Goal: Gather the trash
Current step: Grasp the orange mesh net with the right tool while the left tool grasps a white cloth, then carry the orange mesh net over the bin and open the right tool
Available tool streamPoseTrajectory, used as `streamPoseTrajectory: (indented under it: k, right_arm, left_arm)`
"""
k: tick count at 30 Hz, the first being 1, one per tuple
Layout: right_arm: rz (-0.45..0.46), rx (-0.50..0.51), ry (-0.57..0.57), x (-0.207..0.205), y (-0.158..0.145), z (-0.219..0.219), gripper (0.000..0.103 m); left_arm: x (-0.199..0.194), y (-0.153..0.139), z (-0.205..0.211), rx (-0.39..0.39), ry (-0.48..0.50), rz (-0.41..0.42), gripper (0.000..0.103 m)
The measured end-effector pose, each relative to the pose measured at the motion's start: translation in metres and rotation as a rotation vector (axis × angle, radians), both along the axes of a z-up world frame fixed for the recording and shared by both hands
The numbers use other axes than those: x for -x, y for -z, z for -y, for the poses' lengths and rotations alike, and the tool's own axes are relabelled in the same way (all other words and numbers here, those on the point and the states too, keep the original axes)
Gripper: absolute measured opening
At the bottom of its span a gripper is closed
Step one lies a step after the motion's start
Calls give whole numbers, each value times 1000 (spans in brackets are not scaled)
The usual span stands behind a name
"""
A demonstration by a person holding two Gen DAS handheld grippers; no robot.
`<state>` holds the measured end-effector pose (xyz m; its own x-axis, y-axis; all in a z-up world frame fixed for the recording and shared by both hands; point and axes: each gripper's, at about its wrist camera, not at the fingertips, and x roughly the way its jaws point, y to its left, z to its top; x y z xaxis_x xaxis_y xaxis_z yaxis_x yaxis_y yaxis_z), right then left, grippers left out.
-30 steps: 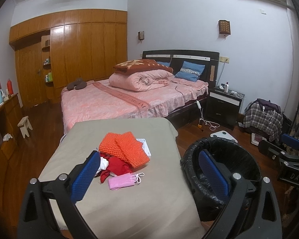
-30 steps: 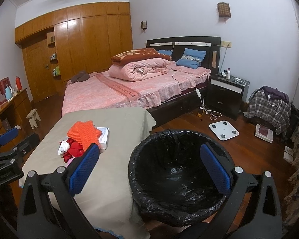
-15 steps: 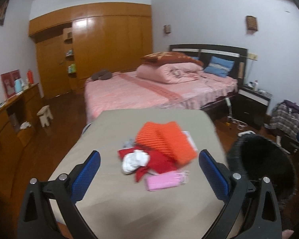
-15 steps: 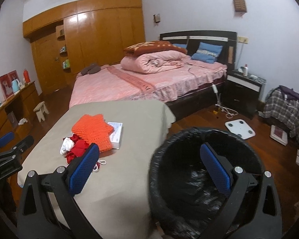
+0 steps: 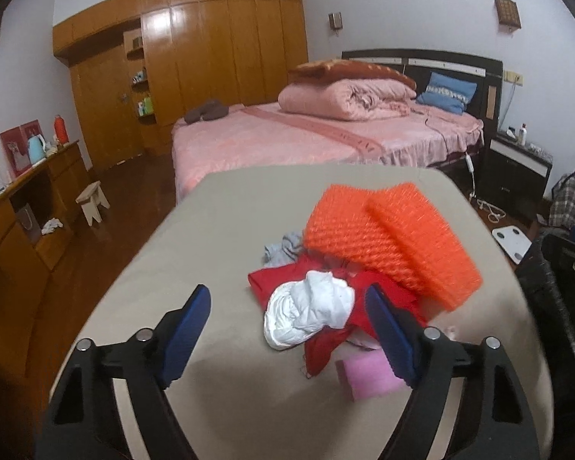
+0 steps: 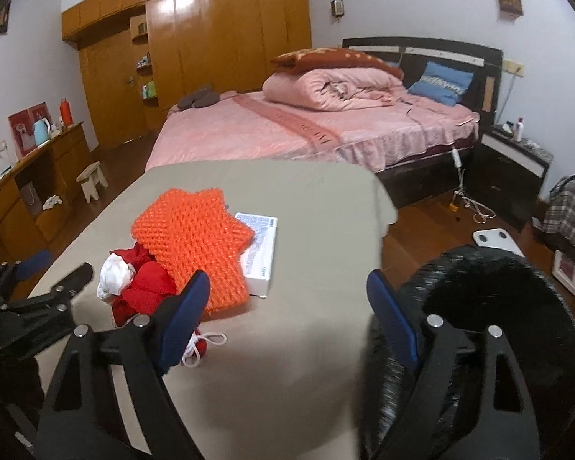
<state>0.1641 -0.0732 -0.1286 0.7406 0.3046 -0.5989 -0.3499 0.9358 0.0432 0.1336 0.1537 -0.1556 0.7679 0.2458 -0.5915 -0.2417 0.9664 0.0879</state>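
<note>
Both jaws have just been closing a bit, nothing between them: left hand-held gripper [image 5: 287, 326] over the white wad [image 5: 310, 312] on the tabletop [image 5: 218, 230], right hand-held gripper [image 6: 287, 314] beside the black-lined bin [image 6: 498, 306]; orange knit [image 5: 383, 245] farther back.

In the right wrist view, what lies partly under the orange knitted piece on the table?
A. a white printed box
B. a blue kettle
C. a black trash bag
A: the white printed box sticks out from beneath the orange knitted piece on its right side.
</note>
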Motion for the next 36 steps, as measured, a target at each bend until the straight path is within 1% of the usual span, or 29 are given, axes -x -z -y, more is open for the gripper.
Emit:
streamPoseTrajectory:
  k: [3,5,7,8,10,13,17,19,22,23,24,26,30,36]
  right_arm:
    - [-18,1,-19,-9,8,-8,79]
    - [-29,-4,-39,-15,13,-15,78]
    - [-34,-5,-58,-20,16,-20,78]
    - [-38,-6,-70,-22,17,-23,78]
    - [-42,-5,-95,-26,19,-30,78]
    - [-49,8,-124,-30,25,-42,78]
    - [-81,22,-142,-43,37,-54,77]
    - [-107,10,-152,-48,42,-57,71]
    - [-157,-28,-199,-51,46,-60,52]
    - [-165,-37,-215,-50,46,-61,40]
    - [-175,-42,-234,-48,45,-62,33]
    - [-173,-50,-255,-43,41,-62,25]
    - [-145,-63,-278,-31,27,-58,21]
    - [-113,-91,-283,-20,6,-46,20]
  left_arm:
    - [-13,12,-3,17,16,-21,70]
    - [-19,17,-3,22,31,-29,62]
    - [-23,22,-3,46,59,-40,46]
    - [-25,25,-4,60,74,-44,42]
    - [-26,29,-2,66,94,-50,30]
    - [-28,32,1,67,105,-39,22]
    - [-28,34,1,76,93,-26,19]
    - [-28,33,2,69,87,-20,17]
    - [-27,32,4,67,83,-15,16]
    - [-28,30,1,68,82,-16,16]
    - [-28,29,0,70,79,-17,16]
    - [-26,26,1,71,74,-14,16]
    - [-18,17,2,67,71,13,16]
    - [-3,2,3,75,67,50,15]
